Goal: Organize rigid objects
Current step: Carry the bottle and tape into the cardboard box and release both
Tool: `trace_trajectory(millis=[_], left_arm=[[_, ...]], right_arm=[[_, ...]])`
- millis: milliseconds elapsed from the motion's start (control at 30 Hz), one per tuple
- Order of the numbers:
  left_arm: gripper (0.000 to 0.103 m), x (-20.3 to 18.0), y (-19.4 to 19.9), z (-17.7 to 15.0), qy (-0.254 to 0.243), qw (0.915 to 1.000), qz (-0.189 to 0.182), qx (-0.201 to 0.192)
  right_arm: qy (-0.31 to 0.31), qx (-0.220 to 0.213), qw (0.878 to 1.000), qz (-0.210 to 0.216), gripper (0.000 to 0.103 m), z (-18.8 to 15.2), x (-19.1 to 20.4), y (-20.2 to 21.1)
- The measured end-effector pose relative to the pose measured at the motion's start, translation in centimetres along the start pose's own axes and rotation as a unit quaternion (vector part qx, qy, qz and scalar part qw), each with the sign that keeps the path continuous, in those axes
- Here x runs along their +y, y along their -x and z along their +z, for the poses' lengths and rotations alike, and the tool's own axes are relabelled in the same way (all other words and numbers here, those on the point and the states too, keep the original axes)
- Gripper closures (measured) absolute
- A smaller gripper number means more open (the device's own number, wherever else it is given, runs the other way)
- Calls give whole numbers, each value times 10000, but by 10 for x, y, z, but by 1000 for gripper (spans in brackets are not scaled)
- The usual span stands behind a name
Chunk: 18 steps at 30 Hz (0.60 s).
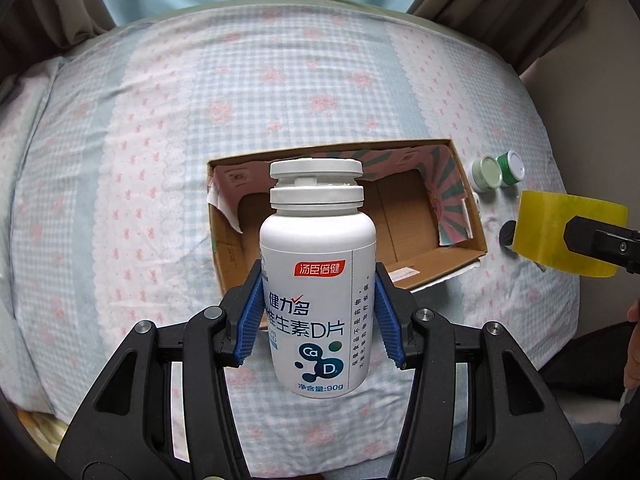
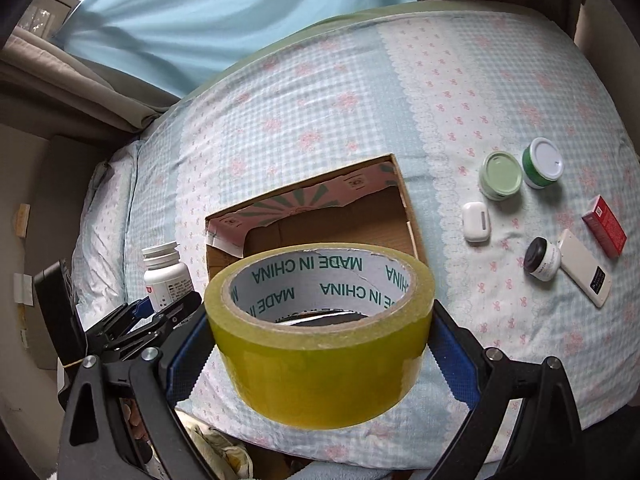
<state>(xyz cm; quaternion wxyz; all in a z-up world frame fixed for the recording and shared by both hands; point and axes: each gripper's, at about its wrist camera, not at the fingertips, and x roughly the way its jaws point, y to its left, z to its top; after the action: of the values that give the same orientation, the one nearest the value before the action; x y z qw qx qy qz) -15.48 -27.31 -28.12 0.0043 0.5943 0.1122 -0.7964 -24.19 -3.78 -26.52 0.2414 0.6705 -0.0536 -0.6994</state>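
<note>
From the left wrist view: left gripper [image 1: 318, 316] pointed steeply down over a checked bedspread [image 1: 120, 160], its blue pads [image 1: 250, 320] pressed against both sides of a white supplement bottle [image 1: 318, 280], held upright in the frame with the cap farthest from the camera. Cardboard box [image 1: 464, 248] lay open on the bedspread directly beyond the bottle, a pink-and-green printed liner hanging on its inner walls. At right edge, one black finger of the right gripper [image 1: 600, 242] lay against the side of a yellow tape roll [image 1: 568, 234]. Two green jars [image 1: 498, 170] and part of a small black-lidded jar [image 1: 507, 233] showed between box and roll; the other loose items were not visible here.

From the right wrist view: right gripper [image 2: 320, 352] also angled down, jaws set wide and clamped on the outer sides of the tape roll, its core opening facing up and away from the camera. Box sat beyond the roll. Left gripper with the bottle appeared low at left, beside the box's left edge. Shown only here, right of the box: white earbud case [image 2: 476, 222], red carton [image 2: 604, 226], flat white device [image 2: 586, 266], the black-lidded jar just beside it, and both green jars in full.
</note>
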Motion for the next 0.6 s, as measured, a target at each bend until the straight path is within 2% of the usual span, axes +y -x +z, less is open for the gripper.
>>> trace_trajectory(millis=[133,300,433,500,600], left_arm=[[56,17,-24,7,21,9998,-95,182],[56,31,-66,21,38,9987,-165,481],[56,33,-102,27,-153,9967,-96,796],[56,34,-121,27,-215,9946,-91,1008],[56,35,-146,24,-305,9914,-47,1273]], right_arm=[[458,307,9977,-395,6,12,23,-38],[1164,710,9856,-1005,6,25,28,-94],[1765,893,9711,-1339,6,30,29,-132],[2248,937,9606,-1339,6,31,34,-148],[3121,911,9385,-1162,6,27,46,-167]])
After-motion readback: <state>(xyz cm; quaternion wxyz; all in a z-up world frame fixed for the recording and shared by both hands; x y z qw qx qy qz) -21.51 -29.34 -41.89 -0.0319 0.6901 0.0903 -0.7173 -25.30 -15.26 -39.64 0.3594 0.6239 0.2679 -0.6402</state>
